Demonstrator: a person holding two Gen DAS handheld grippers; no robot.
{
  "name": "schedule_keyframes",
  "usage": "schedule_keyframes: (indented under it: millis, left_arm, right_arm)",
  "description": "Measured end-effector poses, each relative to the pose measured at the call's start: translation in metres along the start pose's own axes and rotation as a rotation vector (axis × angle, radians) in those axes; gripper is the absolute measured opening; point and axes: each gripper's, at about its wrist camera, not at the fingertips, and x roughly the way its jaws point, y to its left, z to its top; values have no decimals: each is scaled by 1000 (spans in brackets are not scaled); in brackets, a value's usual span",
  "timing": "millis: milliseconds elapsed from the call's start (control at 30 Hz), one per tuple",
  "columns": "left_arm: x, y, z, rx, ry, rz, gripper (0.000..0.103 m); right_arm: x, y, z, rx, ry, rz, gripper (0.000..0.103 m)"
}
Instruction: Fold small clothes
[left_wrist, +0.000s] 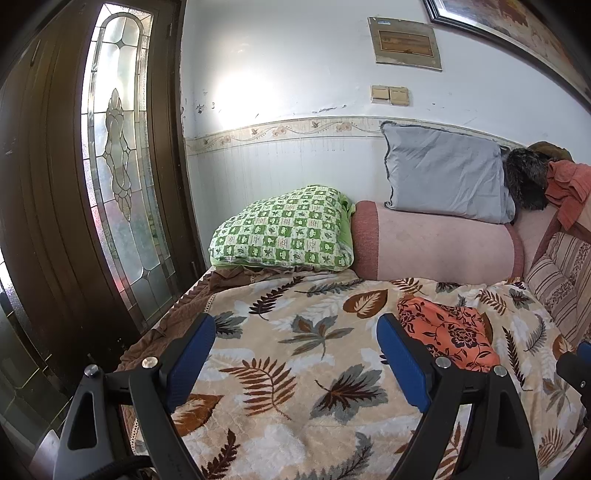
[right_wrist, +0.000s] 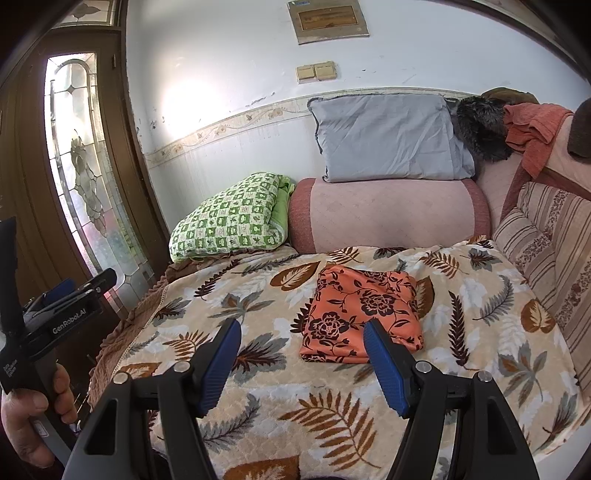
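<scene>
Left wrist view: the left gripper (left_wrist: 295, 332) is hovering low in the frame over the leaf-print blanket (left_wrist: 280, 369); its blue pads are standing wide apart, gripping nothing; the folded orange floral garment (left_wrist: 448, 332) is lying on the blanket at right of centre, just past the right-hand pad; a green checked pillow (left_wrist: 284, 230) is sitting at middle, a grey pillow (left_wrist: 447, 171) is leaning on the pink bolster (left_wrist: 439, 245) at upper right; a glass-panelled door (left_wrist: 118, 166) is filling the left side.

Right wrist view: the right gripper (right_wrist: 303, 332) is hovering at lower centre, jaws parted, empty; the garment (right_wrist: 364, 314) is lying at centre, just ahead of the right-hand pad; a hand (right_wrist: 33, 421) at lower left is holding the left gripper's handle.
</scene>
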Motion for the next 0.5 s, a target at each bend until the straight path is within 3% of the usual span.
schedule_keyframes:
  millis: [500]
  left_arm:
    - [-6, 5, -2, -10, -5, 7, 89]
  right_arm:
    - [-2, 8, -2, -9, 0, 11, 72]
